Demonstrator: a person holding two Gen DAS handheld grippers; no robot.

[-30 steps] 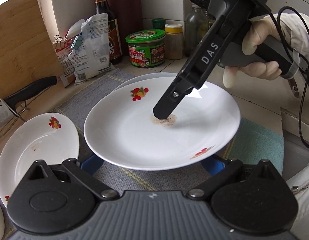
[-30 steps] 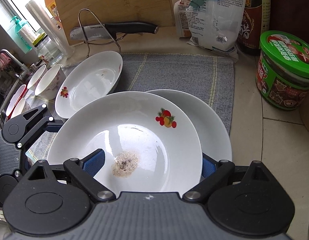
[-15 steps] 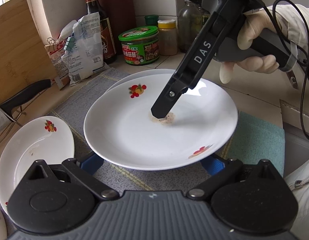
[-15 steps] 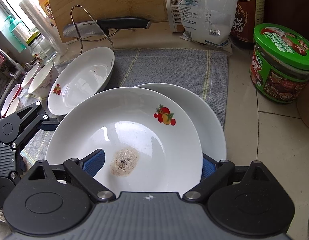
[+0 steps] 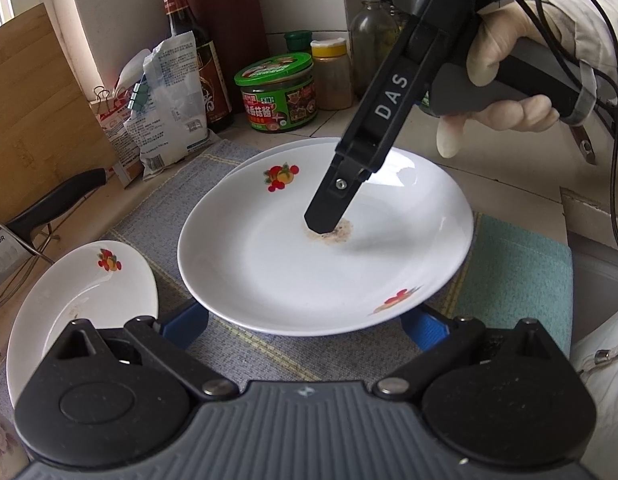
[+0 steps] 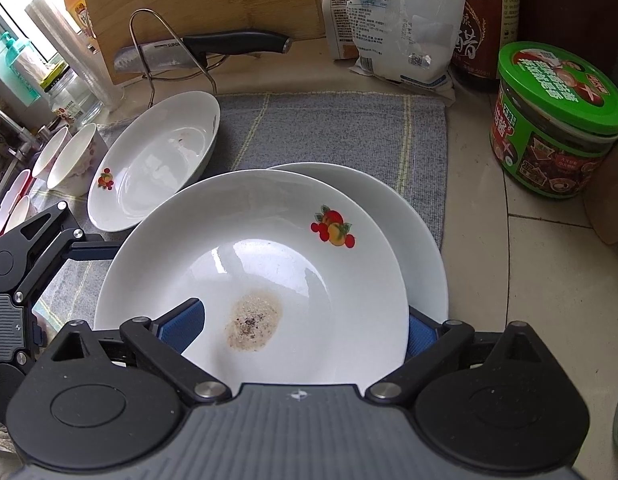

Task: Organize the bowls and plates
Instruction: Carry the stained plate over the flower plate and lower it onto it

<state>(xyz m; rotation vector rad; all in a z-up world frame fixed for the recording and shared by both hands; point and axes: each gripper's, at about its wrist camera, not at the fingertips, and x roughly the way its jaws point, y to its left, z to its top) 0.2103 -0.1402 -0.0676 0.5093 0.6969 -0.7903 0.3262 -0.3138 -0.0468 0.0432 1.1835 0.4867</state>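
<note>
daylight coming in from a window [image 6: 13, 12] on the left, white tiled wall [image 5: 121, 12] sitting behind, beige tiled desk [image 6: 541, 272] catching the light, grey cloth mat [image 6: 329, 132] lying across it

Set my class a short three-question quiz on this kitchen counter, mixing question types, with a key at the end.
1. True or false: the stained plate has nothing but the grey mat beneath it.
2. What lies across the wire rack? A ladle; B knife; C chopsticks.
3. Fill in: the lid of the jar on the tiles is ____.

Key
1. False: a second plate shows under its far edge.
2. B
3. green
</note>
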